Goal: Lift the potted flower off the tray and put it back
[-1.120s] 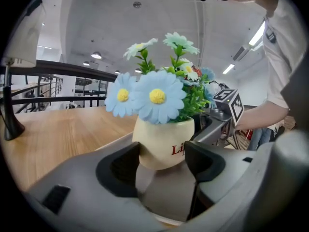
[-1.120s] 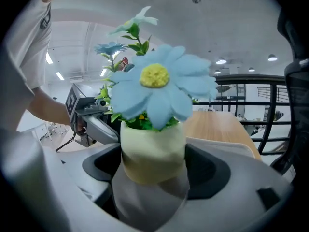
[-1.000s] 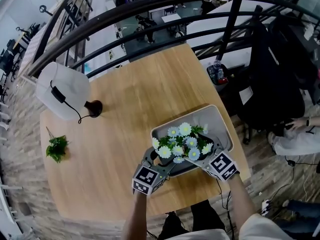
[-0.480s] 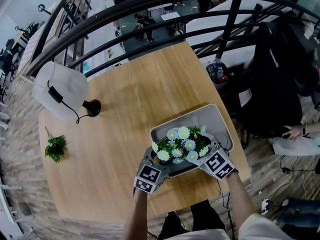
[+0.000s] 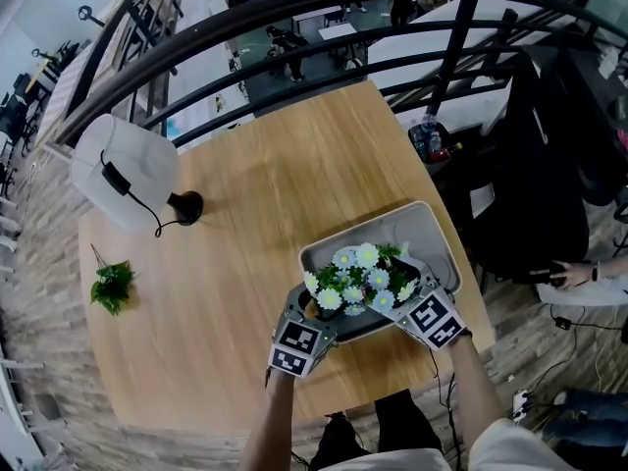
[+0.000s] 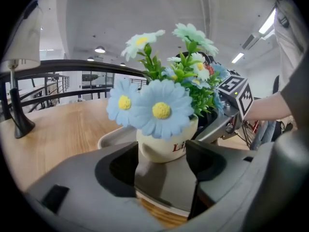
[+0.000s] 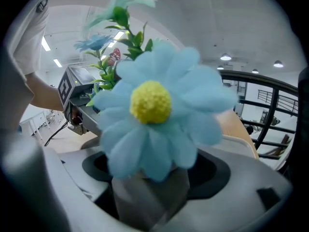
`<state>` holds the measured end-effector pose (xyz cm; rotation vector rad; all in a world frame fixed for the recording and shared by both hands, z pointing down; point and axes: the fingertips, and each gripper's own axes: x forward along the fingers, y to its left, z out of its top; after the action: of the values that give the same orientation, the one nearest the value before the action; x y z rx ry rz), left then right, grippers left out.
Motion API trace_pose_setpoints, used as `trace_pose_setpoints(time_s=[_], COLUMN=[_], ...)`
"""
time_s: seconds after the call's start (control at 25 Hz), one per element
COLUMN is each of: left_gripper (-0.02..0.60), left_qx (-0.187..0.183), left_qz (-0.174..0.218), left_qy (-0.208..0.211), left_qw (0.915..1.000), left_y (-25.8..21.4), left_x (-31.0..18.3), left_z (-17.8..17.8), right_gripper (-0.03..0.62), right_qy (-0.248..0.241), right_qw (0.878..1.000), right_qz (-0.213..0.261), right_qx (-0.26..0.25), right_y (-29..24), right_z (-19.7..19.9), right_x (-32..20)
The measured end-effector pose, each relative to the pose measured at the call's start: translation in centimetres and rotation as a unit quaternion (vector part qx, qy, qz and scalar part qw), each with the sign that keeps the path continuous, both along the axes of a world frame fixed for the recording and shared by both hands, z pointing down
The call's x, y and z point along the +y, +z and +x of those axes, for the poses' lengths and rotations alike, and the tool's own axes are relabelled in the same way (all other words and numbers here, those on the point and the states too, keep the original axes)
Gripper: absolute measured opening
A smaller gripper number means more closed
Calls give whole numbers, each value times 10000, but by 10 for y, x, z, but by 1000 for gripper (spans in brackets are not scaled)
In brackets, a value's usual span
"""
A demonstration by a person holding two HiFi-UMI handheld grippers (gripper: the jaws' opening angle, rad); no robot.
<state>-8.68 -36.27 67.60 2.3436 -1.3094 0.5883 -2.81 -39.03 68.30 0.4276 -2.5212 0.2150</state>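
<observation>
The potted flower (image 5: pixel 365 278), pale blue daisies in a cream pot with red lettering (image 6: pixel 166 146), stands at the near end of the grey tray (image 5: pixel 432 243) on the wooden table. My left gripper (image 5: pixel 316 312) reaches in from the near left. In the left gripper view its jaws (image 6: pixel 163 151) press both sides of the pot, just over the tray floor. My right gripper (image 5: pixel 397 297) comes in from the near right, fingertips under the blooms. In the right gripper view a big daisy (image 7: pixel 154 115) hides the pot between the right gripper (image 7: pixel 150 178) jaws.
A white-shaded lamp (image 5: pixel 123 170) with a dark base (image 5: pixel 186 206) stands at the table's far left. A green sprig (image 5: pixel 111 287) lies near the left edge. A black railing (image 5: pixel 294 18) runs behind the table. A bottle (image 5: pixel 429 140) and dark bags (image 5: pixel 549 165) sit to the right.
Both grippers stay at the pot. The flower and the grippers have shifted only a little in the picture, and the pot is still over the tray's near end.
</observation>
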Motion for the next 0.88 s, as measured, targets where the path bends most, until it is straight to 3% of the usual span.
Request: trace_pose_setpoints(time_s=[0.36, 0.64, 0.88], left_gripper=[339, 338, 339], left_qx=[-73, -100, -11], left_qz=[-154, -29, 242], left_qy=[18, 73, 138], left_qw=[9999, 9999, 9996], left_y=[-9, -34, -69], left_x=[20, 52, 87], left_z=[-5, -15, -22], right_gripper=[436, 407, 370], right_qy=[596, 1153, 1942], right_qw=[9981, 9931, 9809], right_qz=[-181, -198, -37], right_qx=[12, -109, 53], right_y=[-5, -23, -60], right_z=[40, 60, 83], right_x=[0, 28, 60])
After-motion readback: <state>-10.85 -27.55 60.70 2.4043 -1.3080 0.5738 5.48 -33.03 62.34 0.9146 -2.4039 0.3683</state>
